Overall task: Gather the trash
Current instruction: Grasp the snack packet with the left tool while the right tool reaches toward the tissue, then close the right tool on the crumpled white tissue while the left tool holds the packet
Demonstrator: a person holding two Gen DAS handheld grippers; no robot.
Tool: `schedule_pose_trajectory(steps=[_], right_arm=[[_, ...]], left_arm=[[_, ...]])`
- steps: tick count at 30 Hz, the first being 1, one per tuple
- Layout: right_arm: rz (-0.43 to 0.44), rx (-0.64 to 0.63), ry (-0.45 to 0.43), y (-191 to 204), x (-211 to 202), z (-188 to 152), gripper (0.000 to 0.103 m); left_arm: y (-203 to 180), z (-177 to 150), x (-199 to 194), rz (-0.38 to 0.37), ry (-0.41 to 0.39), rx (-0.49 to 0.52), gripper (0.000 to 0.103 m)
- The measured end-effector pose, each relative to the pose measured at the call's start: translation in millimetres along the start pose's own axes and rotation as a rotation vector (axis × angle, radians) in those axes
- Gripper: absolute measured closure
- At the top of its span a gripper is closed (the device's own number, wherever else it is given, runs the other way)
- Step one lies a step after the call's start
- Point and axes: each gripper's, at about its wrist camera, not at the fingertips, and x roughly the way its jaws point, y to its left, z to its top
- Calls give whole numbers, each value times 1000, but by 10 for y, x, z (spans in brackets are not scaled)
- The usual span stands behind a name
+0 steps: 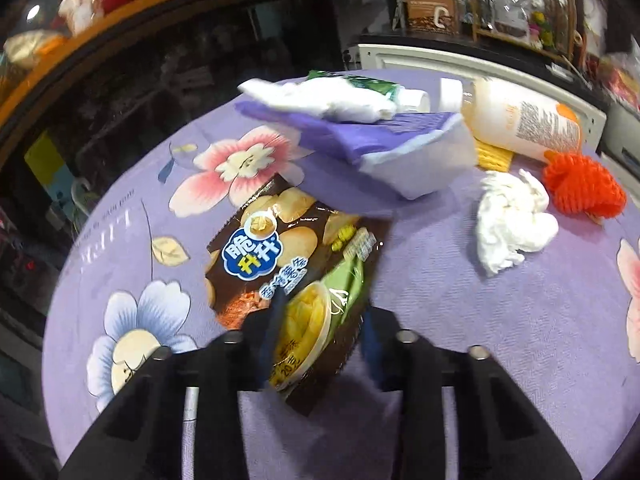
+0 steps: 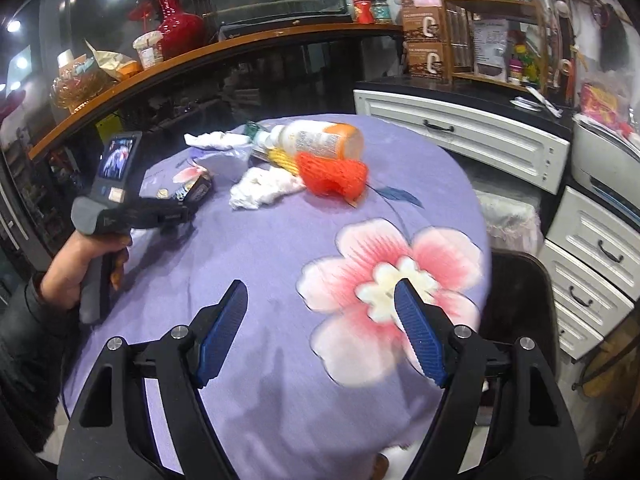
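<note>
Left gripper [image 1: 320, 320]: jaws straddle the near end of the snack bag [image 1: 296, 276], not visibly clamped (blurred).
Snack bag: flat on the purple floral tablecloth [image 1: 460, 320], beside crumpled tissue [image 1: 512, 220].
Right gripper [image 2: 320, 320]: jaws spread wide above the cloth.

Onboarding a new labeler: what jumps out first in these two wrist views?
First, the brown crinkly snack packet lying between the left gripper fingers on the purple flower-print tablecloth; whether it is gripped is unclear. Next, the far-side heap: a bright orange mesh net touching a tipped-over cream plastic bottle, with crumpled white tissue beside it. The right gripper hangs open over a pink flower, holding nothing.
</note>
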Motion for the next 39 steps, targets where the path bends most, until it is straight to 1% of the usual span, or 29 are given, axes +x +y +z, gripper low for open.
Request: schedule_pose_trajectory(steps=[1,3,4,7,10,13,18,20,21,22,25,30,32,33,34,36,37,39], right_arm=[[10,-7,-1,54,41,48,27],[39,-18,-4,150,114,145,27],[68,-18,-2,214,173,223,27],[122,-26,2,365,307,394,27],[125,-52,24,527,505,550,27],[147,-80,56,704,726,701,27],[161,-137,48,1009,975,923,27],[113,-161,77,1066,1146,955,27],[64,-164,97,1071,1257,951,27],[34,-165,108,1071,1330,949,28],[5,-171,149,1049,1578,932,29],[-66,-207,199,1076,1838,917,29],[-92,-198,228,1059,1949,916,34],[-94,-189,236,1042,2000,922,38],[-92,-183,242,1031,2024,917,46],[-111,-178,247,1019,2061,906,56],[-117,-178,244,1010,2065,902,63],[-130,-185,236,995,2040,893,74]], left_arm=[[40,-11,-18,-16,-4,-13,80],[136,-24,-70,-43,-14,-52,84],[175,-28,-102,-50,-22,-69,86],[312,-60,-214,-88,-46,-117,90],[384,-111,-362,-106,-81,-144,93],[474,-156,-498,-132,-111,-174,96],[609,-227,-641,-169,-138,-210,97],[623,-253,-661,-176,-142,-209,97],[620,-248,-648,-179,-143,-212,97],[633,-258,-653,-185,-145,-215,97],[654,-307,-665,-198,-146,-219,97],[649,-326,-665,-217,-148,-217,97],[650,-330,-660,-225,-145,-219,97],[651,-337,-656,-228,-144,-220,97],[648,-339,-655,-229,-144,-221,97],[635,-339,-656,-228,-142,-218,97],[630,-346,-656,-228,-142,-216,97],[623,-352,-657,-226,-141,-214,97]])
